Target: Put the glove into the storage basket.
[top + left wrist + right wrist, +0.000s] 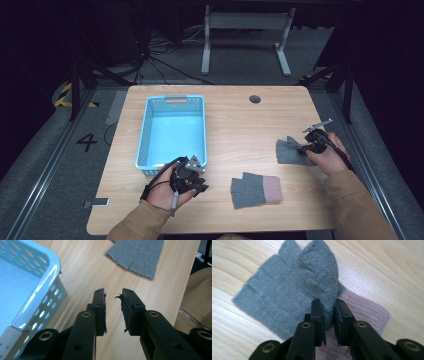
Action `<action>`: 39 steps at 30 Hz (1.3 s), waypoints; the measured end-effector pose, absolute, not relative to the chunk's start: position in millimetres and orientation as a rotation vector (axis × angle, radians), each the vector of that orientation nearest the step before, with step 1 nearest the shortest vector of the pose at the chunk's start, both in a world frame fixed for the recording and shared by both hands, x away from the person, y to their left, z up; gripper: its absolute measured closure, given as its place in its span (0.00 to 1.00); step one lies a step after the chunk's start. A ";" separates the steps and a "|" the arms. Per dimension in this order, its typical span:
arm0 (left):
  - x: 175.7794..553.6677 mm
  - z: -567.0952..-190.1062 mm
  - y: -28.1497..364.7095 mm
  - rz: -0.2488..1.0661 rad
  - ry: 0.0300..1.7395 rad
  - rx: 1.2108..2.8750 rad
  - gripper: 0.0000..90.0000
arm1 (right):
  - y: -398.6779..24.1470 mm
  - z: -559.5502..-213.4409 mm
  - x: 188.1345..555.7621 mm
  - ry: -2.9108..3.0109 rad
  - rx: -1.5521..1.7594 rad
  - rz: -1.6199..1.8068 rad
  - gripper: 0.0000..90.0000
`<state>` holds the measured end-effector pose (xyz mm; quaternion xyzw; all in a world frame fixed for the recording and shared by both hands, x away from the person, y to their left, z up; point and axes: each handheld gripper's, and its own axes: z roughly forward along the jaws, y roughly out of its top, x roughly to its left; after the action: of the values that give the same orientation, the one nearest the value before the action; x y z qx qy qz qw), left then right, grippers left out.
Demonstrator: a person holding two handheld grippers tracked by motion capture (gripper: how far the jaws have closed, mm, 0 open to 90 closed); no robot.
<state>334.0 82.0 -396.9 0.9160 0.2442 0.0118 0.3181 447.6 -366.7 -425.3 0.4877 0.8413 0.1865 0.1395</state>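
Observation:
A grey fingerless glove (289, 152) with a pink cuff (367, 312) lies at the right side of the wooden table (240, 125). My right gripper (302, 148) (328, 307) is shut on it, pinching a raised fold of the grey knit (319, 282) between its pads. A second grey glove (255, 190) (137, 257) with a pink cuff lies flat near the front edge. My left gripper (200, 184) (113, 296) rests low over the table beside the basket's near corner. Its jaws stand a little apart, and bare wood shows between them.
A light blue perforated basket (145, 135) (50, 272) stands at the table's left half. A round cable hole (255, 99) sits near the far edge. A tan sleeve (197, 297) lies at the table's front edge, beside the left gripper.

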 end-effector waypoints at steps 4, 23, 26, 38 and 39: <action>335.4 -397.7 82.3 0.028 0.646 2.411 0.82 | -369.3 -420.8 443.9 2.426 1.402 0.601 0.90; 333.7 -394.1 83.5 0.033 0.643 2.409 0.83 | -343.9 -360.7 389.6 2.384 1.353 0.832 0.89; 333.4 -393.5 83.3 0.034 0.642 2.406 0.83 | -337.8 -357.5 379.4 2.382 1.354 0.874 0.89; 334.9 -392.9 78.8 0.037 0.620 2.411 0.83 | -299.1 -356.5 352.2 2.470 1.320 0.925 0.89; 335.1 -392.9 78.4 0.036 0.619 2.412 0.83 | -294.9 -357.0 350.7 2.481 1.312 0.925 0.89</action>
<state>335.1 78.4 -392.9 0.9177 0.2356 0.0139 0.3196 350.7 -294.9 -357.0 0.4420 0.8359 0.3117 0.0933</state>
